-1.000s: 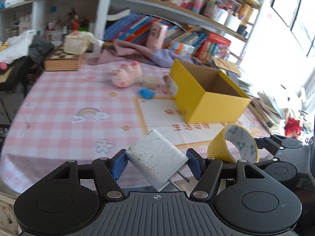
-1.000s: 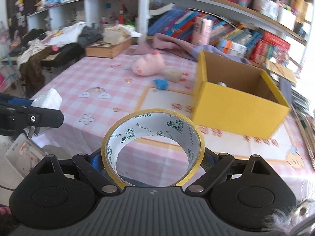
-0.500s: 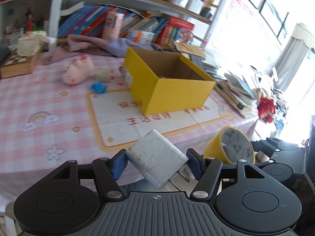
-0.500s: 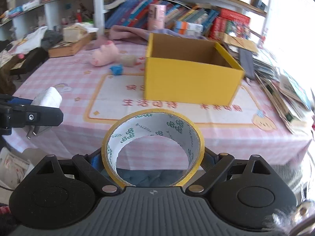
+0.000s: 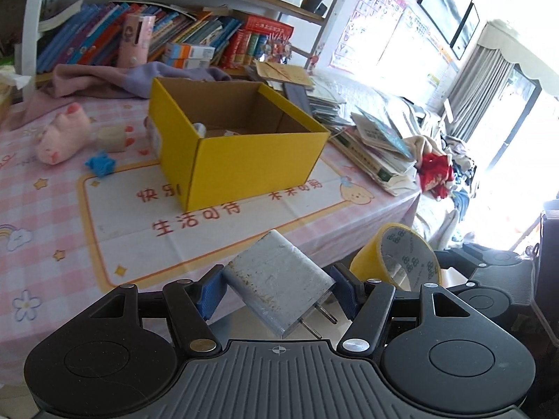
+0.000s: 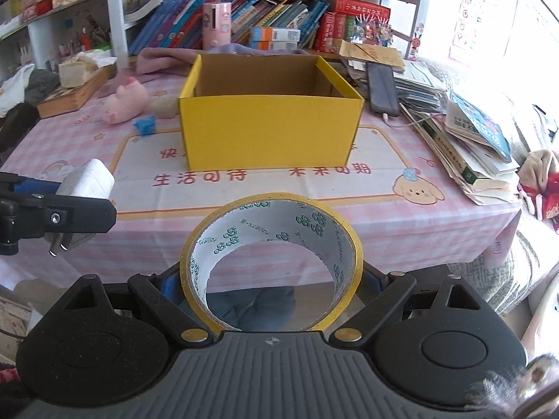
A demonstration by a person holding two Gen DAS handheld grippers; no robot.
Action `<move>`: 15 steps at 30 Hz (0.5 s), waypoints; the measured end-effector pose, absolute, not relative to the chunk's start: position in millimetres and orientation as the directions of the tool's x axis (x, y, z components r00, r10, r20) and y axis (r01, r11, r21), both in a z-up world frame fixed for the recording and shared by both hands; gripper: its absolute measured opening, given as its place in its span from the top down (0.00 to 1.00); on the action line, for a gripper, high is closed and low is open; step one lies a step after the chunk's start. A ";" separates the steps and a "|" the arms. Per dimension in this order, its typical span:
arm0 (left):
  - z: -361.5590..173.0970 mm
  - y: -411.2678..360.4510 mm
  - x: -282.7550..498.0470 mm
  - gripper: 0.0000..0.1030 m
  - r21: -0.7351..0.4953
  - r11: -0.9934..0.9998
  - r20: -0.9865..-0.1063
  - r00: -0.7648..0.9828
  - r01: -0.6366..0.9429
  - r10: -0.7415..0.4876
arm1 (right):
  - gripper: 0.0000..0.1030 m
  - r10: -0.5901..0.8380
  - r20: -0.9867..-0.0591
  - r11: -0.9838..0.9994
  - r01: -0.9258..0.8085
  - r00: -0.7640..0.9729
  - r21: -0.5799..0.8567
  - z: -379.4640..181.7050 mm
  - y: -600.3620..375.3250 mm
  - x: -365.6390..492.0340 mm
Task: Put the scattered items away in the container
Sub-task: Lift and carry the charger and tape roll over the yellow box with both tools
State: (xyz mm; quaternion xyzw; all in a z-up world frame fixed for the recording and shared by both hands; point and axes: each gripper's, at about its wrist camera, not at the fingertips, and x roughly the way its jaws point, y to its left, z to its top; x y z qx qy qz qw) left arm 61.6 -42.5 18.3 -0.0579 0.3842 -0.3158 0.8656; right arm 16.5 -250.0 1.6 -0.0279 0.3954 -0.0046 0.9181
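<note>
An open yellow cardboard box (image 5: 241,160) (image 6: 269,129) stands on the pink checked tablecloth, with small items lying inside it. My left gripper (image 5: 277,291) is shut on a white plug charger (image 5: 277,281) (image 6: 87,178), held off the table's near edge, prongs toward the camera. To its right my right gripper (image 6: 270,281) is shut on a yellow tape roll (image 6: 270,265) (image 5: 396,255), also short of the table edge. On the cloth left of the box lie a pink plush pig (image 5: 63,132) (image 6: 127,99), a beige block (image 5: 111,138) and a small blue toy (image 5: 100,163) (image 6: 145,124).
Stacked books and papers (image 6: 468,129) crowd the table's right end, with a dark phone (image 6: 382,87) behind them. A purple cloth (image 5: 101,78) and bookshelves (image 6: 265,17) lie behind the box. A wooden box with tissues (image 6: 75,80) sits far left.
Both views have swung right and nearer the box, which now sits central instead of off to the right. Both grips are unchanged.
</note>
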 end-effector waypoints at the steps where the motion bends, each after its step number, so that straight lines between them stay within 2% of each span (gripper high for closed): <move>1: 18.3 -45.2 63.0 0.37 -0.343 0.791 -0.629 0.501 0.507 -0.594 | 0.12 -0.031 -0.728 0.999 -0.012 0.685 -0.053 1.5 -252.6 18.0; 15: 15.0 -74.1 87.3 0.37 -0.355 0.782 -0.630 0.487 0.513 -0.605 | 0.12 -0.015 -0.751 0.998 -0.032 0.660 -0.048 -3.0 -277.0 51.0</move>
